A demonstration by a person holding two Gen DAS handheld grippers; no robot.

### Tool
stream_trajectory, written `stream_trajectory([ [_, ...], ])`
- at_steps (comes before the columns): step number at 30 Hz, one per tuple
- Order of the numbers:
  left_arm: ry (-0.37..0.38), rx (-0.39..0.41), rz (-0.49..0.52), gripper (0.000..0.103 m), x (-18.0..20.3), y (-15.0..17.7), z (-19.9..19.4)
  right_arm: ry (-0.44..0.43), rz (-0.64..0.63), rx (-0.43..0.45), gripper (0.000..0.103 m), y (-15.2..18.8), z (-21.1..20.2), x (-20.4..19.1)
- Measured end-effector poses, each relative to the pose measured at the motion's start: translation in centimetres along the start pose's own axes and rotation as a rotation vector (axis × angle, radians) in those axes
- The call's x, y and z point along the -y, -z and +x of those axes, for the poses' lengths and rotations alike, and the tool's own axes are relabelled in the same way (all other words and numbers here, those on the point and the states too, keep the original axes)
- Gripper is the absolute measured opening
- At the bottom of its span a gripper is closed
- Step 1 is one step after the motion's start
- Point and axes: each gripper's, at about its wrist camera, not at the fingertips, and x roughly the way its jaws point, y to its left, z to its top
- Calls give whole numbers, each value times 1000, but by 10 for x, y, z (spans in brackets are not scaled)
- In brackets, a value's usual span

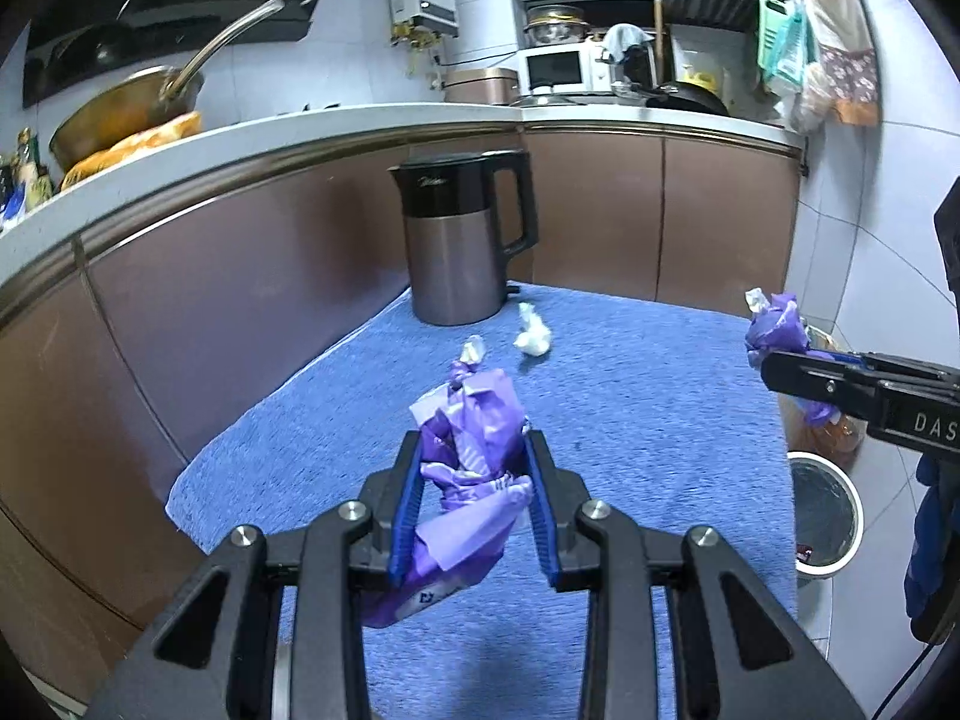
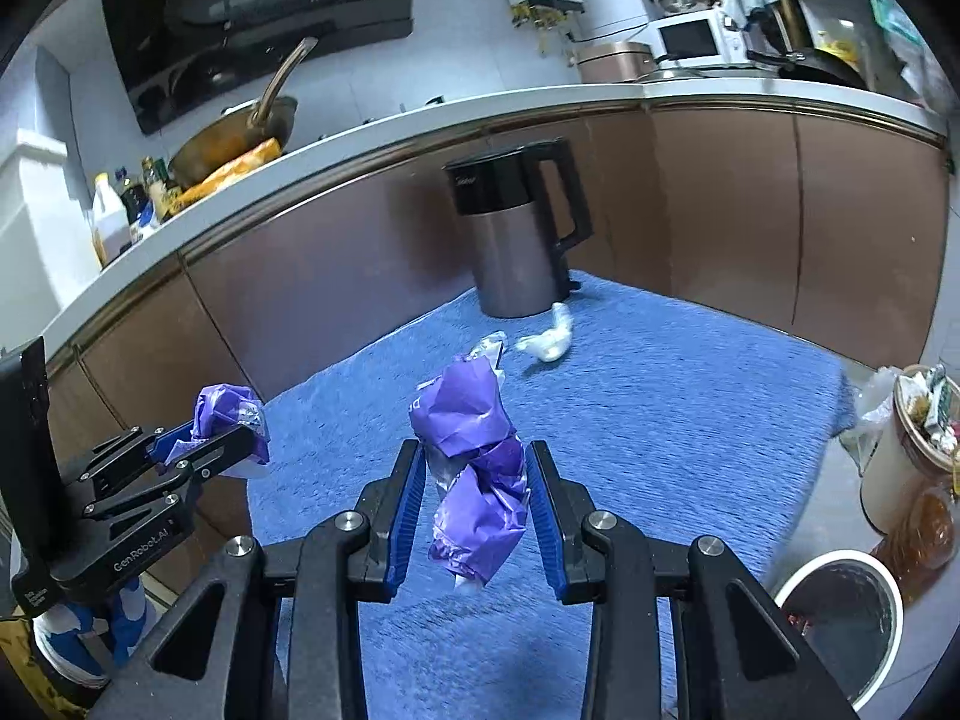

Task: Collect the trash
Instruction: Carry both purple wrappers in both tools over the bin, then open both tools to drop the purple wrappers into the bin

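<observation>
My left gripper (image 1: 473, 447) is shut on a crumpled purple wrapper (image 1: 471, 450) and holds it above the blue towel (image 1: 630, 396). My right gripper (image 2: 474, 456) is shut on another crumpled purple wrapper (image 2: 474, 456), also above the towel. Each gripper shows in the other view: the right one (image 1: 774, 360) at the towel's right edge, the left one (image 2: 240, 432) at its left edge. A white crumpled tissue (image 1: 533, 336) lies on the towel near the kettle; it also shows in the right wrist view (image 2: 549, 345). A white round trash bin (image 2: 840, 618) stands on the floor to the right, below the towel's edge.
A dark kettle (image 1: 462, 240) stands at the towel's back edge. Brown cabinet doors (image 1: 240, 276) run behind and to the left under a white counter. A full bucket of rubbish (image 2: 918, 426) and an amber bag stand by the bin.
</observation>
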Motion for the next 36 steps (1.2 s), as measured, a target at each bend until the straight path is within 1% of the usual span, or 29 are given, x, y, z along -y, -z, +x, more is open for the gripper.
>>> stream_trajectory([
  [8,29,-1,89,30,52,-12,1,35,84,53,32,11,-38,48],
  [13,58,-7,145,30,86,-17,5,73,137,83,32,21,-61,81],
  [16,90,-16,179,31,112,-21,9,109,162,94,32,30,-74,104],
  [20,187,-60,211,33,154,-30,22,183,216,96,32,48,-90,141],
  [24,300,-121,255,33,206,-35,46,260,291,86,32,70,-104,185],
  [30,469,-244,270,33,285,-33,96,357,403,32,32,106,-111,250],
  [36,551,-341,260,34,346,-24,142,409,482,-43,32,138,-98,299],
])
